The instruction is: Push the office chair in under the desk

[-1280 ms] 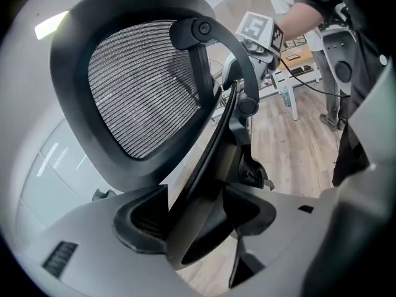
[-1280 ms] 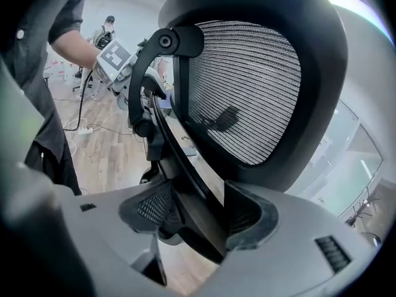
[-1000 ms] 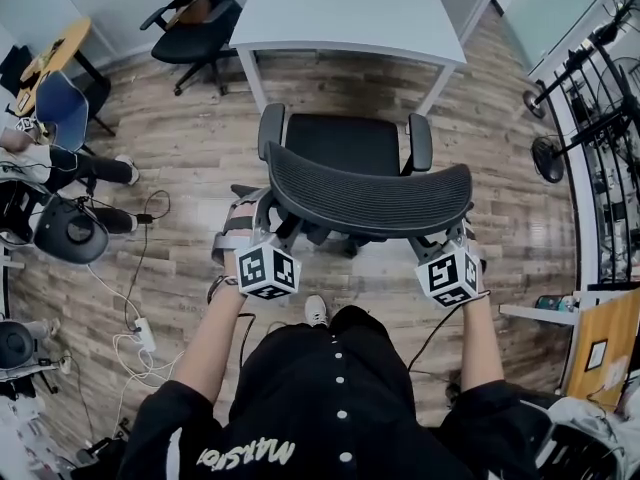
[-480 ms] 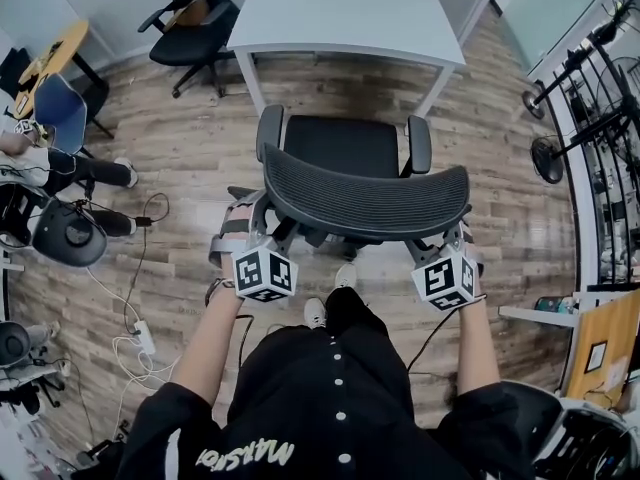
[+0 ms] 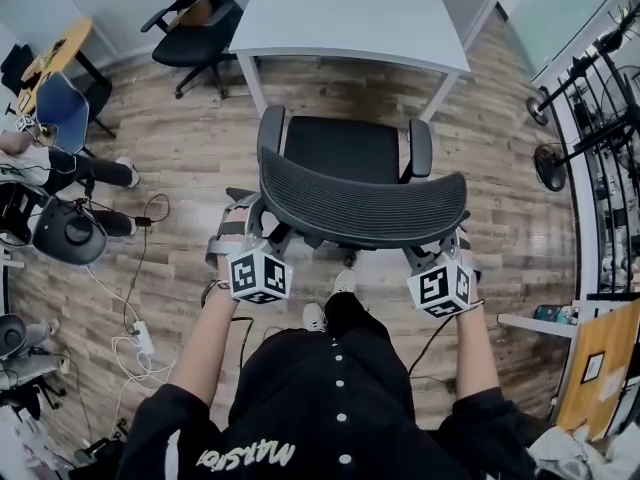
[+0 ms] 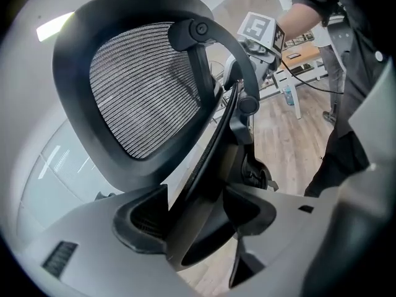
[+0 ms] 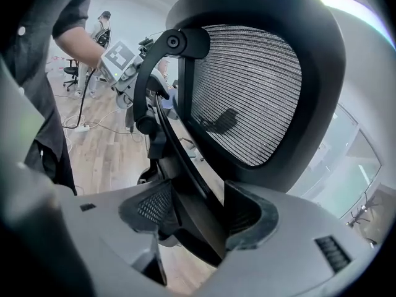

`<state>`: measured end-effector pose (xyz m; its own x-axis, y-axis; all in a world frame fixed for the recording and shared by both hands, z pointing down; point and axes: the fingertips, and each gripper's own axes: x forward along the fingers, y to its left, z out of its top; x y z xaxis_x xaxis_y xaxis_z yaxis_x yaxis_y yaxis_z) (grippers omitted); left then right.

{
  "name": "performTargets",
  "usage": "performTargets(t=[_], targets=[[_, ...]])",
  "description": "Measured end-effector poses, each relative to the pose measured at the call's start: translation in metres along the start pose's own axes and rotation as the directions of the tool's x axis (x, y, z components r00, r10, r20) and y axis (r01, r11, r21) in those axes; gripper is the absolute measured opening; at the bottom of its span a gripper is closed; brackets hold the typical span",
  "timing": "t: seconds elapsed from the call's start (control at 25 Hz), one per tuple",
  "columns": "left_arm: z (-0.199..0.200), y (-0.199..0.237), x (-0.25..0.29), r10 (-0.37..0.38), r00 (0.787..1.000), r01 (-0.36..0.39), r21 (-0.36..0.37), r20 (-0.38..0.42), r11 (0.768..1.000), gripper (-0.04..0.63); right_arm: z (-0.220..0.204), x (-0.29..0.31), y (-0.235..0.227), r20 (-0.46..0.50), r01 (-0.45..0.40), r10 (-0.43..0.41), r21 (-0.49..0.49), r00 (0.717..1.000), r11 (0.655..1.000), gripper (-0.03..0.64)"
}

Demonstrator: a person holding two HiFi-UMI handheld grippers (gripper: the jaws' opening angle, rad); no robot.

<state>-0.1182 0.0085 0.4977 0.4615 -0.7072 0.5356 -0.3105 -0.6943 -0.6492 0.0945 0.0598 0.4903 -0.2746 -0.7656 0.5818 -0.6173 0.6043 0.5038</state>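
A black mesh office chair (image 5: pixel 365 203) stands with its seat (image 5: pixel 345 148) facing the white desk (image 5: pixel 350 13), a strip of wooden floor between them. My left gripper (image 5: pixel 262 230) is shut on the left end of the backrest frame. My right gripper (image 5: pixel 440 248) is shut on the right end. In the left gripper view the dark frame bar runs between the jaws of the left gripper (image 6: pixel 192 212), below the mesh (image 6: pixel 139 85). The right gripper view shows the same for the right gripper (image 7: pixel 198 212), with the mesh (image 7: pixel 247 85) above it.
A second black chair (image 5: pixel 195 23) stands left of the desk. A blue chair (image 5: pixel 60 103) and a yellow table (image 5: pixel 50 53) are at far left, beside a seated person's legs (image 5: pixel 90 168). Cables and a power strip (image 5: pixel 140 333) lie on the floor. A fan (image 5: pixel 550 158) stands at right.
One of the person's feet has stepped forward under the backrest. The chair and both grippers have barely shifted, and the grips are unchanged.
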Motion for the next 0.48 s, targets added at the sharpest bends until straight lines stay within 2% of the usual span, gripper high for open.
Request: performTargets(t=[0.48], targets=[[-0.002,0.015,0.013,0.005,1.0,-0.005,-0.002,0.004,1.0,0.295,0.005,0.014,-0.012,-0.003,-0.014,0.014,-0.003,1.0,1.0,0.276]])
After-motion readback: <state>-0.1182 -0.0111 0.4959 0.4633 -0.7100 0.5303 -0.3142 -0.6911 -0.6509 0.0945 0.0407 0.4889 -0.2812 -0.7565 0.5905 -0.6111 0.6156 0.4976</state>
